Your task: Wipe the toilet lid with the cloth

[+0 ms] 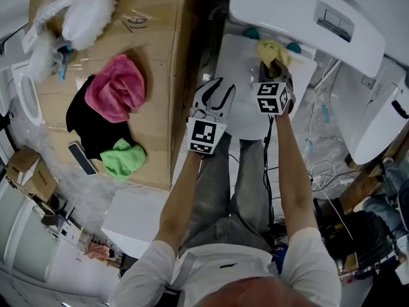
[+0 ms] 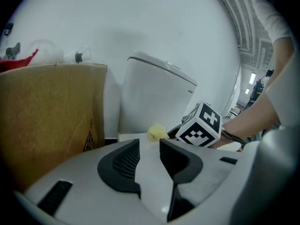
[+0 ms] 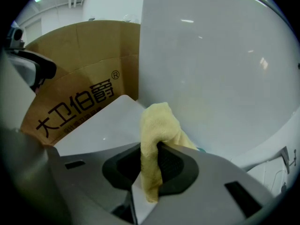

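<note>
The yellow cloth (image 3: pixel 157 125) is clenched between the jaws of the right tool (image 3: pixel 151 168), with a fold standing up above them. It is held at the far end of the white toilet lid (image 1: pixel 238 75), close to the cistern (image 1: pixel 287 11). The left tool (image 2: pixel 150 156) is held released, jaws apart with nothing between them, by the lid's left edge. A pink cloth (image 1: pixel 115 88) and a green cloth (image 1: pixel 123 158) are seen on a cardboard box (image 1: pixel 160 56) left of the toilet.
</note>
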Demonstrator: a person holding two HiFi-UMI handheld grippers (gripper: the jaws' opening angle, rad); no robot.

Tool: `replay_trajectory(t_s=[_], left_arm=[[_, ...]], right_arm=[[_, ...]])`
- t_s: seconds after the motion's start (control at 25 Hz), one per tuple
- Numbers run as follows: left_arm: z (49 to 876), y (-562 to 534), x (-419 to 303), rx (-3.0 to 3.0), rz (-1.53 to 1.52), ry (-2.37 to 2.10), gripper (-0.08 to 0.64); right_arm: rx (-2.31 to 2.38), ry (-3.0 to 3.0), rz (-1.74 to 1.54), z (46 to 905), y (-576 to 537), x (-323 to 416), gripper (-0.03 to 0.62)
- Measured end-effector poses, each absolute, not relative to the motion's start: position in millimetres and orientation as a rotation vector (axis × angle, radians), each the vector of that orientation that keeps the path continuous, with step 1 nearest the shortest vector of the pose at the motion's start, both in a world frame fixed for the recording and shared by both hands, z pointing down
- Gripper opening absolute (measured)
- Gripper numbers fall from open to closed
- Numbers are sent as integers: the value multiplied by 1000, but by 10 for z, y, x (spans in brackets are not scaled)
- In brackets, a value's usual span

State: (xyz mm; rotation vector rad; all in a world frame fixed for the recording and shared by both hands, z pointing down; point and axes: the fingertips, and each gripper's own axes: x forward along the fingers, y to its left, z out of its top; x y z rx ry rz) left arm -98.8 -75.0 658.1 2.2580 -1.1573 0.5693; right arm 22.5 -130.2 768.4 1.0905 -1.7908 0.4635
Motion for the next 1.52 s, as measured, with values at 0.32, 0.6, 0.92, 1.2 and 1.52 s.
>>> replay_trajectory(t_s=[0.32, 0.6, 0.92, 1.2, 1.52], left_arm=[[6597, -654, -1103, 2231, 568, -1165, 149], [6614, -587, -1206, 2210, 572, -1180, 149], [6681, -431, -1297, 2163, 618, -1219, 138], [6650, -303, -1340, 2147, 623, -1233, 137], [6652, -219, -1403, 2117, 607, -1282, 137]], right_arm=[[1019, -1842, 435, 7680, -1339, -175, 89], [949, -1895, 424, 7688, -1326, -453, 89], [828, -1976, 438, 7711, -1179, -808, 89], [740, -2025, 464, 7737, -935, -1025, 89], [707, -2076, 425, 7757, -767, -1071, 89]])
